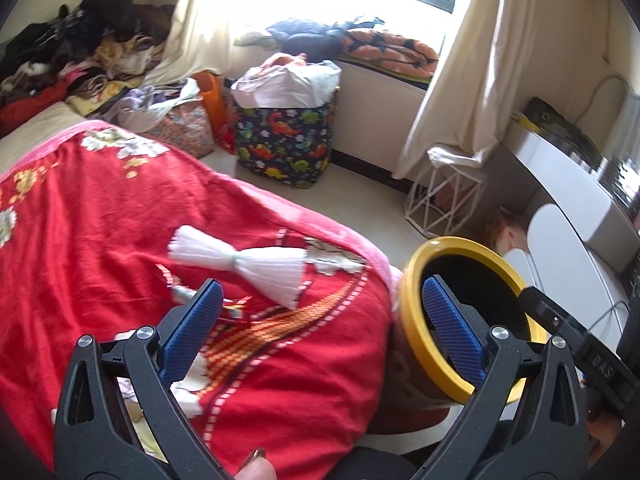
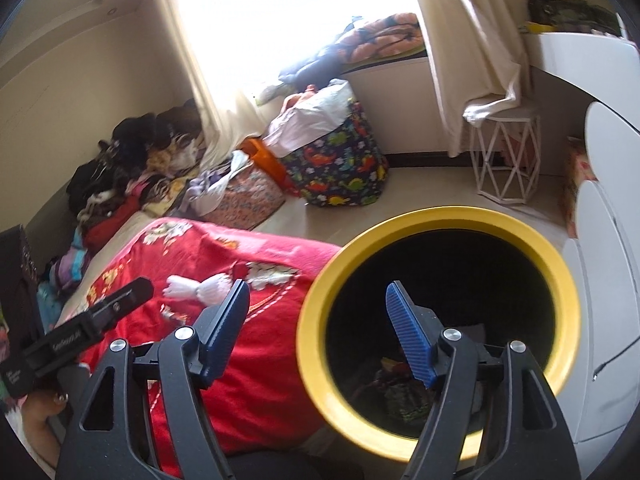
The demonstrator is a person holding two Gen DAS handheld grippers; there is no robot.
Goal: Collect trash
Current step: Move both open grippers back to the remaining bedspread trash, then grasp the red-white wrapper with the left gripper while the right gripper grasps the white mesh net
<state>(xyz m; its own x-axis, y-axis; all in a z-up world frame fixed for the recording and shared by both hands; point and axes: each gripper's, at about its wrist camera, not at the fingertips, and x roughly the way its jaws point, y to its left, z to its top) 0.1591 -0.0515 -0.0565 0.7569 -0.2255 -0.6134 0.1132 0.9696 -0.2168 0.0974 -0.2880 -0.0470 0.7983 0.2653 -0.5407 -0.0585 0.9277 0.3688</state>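
A yellow-rimmed bin [image 1: 452, 242] [image 2: 440, 216] with a dark inside stands beside the bed's corner. Crumpled trash [image 2: 396, 384] lies at its bottom. My right gripper [image 2: 319, 286] is open and empty; its right finger hangs over the bin's mouth and its left over the red blanket [image 2: 248, 360]. My left gripper [image 1: 322, 284] is open wide above the blanket [image 1: 100, 240], holding nothing. A white pleated bundle tied at its middle [image 1: 236, 266] [image 2: 200, 290] lies on the blanket just beyond the fingers. A small red-and-silver wrapper [image 1: 236, 312] lies by the left finger.
A dinosaur-print basket [image 1: 286, 140] stuffed with bags stands on the floor by the window. Near the curtain sits a white wire stool [image 1: 444, 196], with a white desk [image 1: 560, 184] at the right. Clothes [image 1: 80, 48] are piled at the bed's far end.
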